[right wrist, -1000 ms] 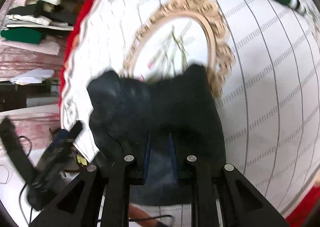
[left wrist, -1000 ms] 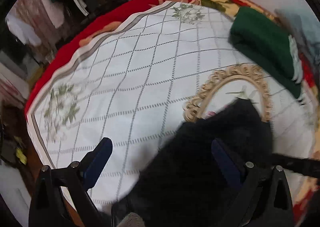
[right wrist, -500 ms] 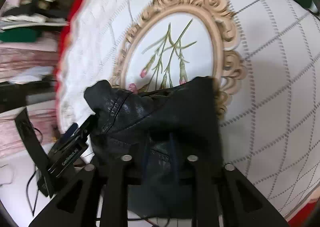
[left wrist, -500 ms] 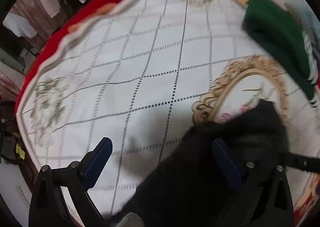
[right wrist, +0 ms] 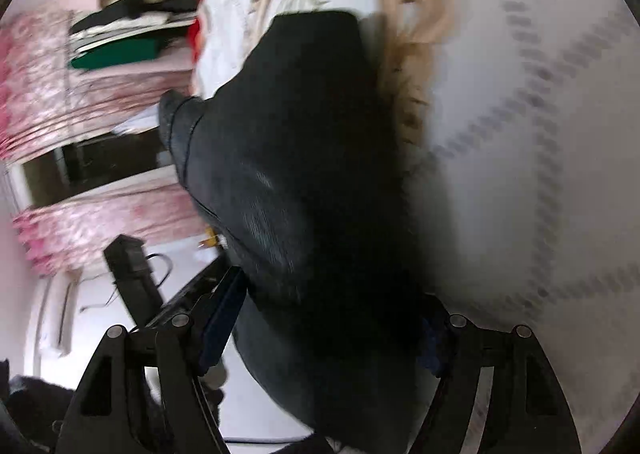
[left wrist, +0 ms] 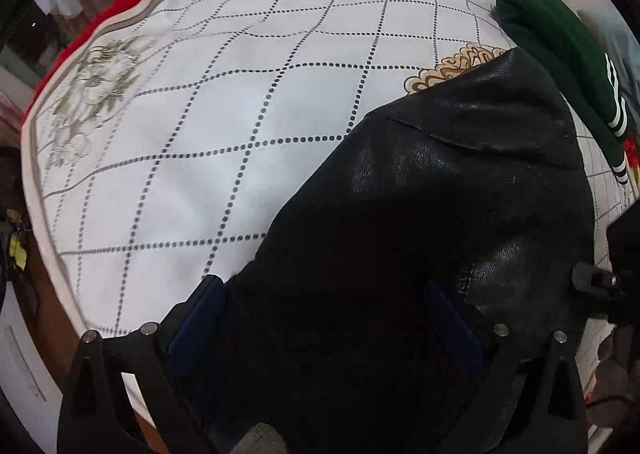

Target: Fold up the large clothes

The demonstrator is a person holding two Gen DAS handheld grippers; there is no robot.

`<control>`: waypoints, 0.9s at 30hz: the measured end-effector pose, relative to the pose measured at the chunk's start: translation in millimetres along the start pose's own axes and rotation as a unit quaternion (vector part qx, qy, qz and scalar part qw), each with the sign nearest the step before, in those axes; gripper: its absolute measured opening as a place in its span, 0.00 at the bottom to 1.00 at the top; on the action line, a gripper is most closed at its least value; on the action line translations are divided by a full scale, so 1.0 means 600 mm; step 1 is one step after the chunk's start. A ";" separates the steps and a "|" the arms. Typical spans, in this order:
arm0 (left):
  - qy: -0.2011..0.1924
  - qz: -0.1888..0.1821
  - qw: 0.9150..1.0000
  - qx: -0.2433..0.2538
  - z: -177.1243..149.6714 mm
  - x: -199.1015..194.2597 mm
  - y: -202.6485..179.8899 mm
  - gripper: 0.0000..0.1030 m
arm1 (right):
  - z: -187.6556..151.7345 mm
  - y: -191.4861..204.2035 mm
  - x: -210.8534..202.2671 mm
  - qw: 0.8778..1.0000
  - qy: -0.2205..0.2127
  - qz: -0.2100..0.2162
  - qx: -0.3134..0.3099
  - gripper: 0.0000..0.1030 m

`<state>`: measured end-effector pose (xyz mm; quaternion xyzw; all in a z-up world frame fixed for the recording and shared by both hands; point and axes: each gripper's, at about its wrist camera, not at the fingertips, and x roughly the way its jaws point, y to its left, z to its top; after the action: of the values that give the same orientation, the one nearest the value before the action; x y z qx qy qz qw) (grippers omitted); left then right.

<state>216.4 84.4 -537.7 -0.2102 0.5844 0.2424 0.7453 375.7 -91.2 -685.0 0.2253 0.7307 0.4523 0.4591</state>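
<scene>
Your black jacket (left wrist: 460, 214) lies on the bed (left wrist: 224, 126), on a white quilt with a dotted diamond grid, and it covers part of the gold oval frame printed there. Its near edge runs under both grippers.

Your left gripper (left wrist: 324, 318) points steeply down with its jaws wide apart. The jacket fills the gap between the blue pads, but they do not press on it.

Your right gripper (right wrist: 324, 318) has its jaws opening, with the jacket (right wrist: 296, 158) between them and no longer pinched. This view is blurred by motion.

A folded green garment (left wrist: 560, 54) with white stripes lies just past the jacket, at the quilt's far edge. Stacked clothes (right wrist: 124, 14) show beyond the bed. No brand, label or writing can be read in either view.
</scene>
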 end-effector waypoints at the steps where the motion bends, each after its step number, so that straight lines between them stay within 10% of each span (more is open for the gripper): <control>1: -0.001 -0.003 1.000 0.000 0.001 0.001 0.002 1.00 | 0.005 0.006 0.006 1.000 0.001 0.002 -0.004 0.76; 13: -0.037 -0.013 0.995 -0.088 -0.059 -0.113 0.059 0.99 | -0.092 0.046 -0.077 0.995 -0.079 -0.022 0.053 0.47; 23: 0.017 -0.129 0.952 -0.277 -0.136 -0.033 0.134 0.97 | -0.135 -0.039 -0.084 0.993 -0.089 -0.001 0.076 0.77; 27: -0.028 -0.117 0.955 -0.272 -0.105 -0.037 0.109 0.86 | -0.130 -0.030 -0.065 0.994 -0.093 -0.006 0.055 0.80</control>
<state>124.1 96.2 -532.2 -0.4653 0.4461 0.3089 0.6993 327.6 -164.2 -669.1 0.2873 0.7097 0.3857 0.5148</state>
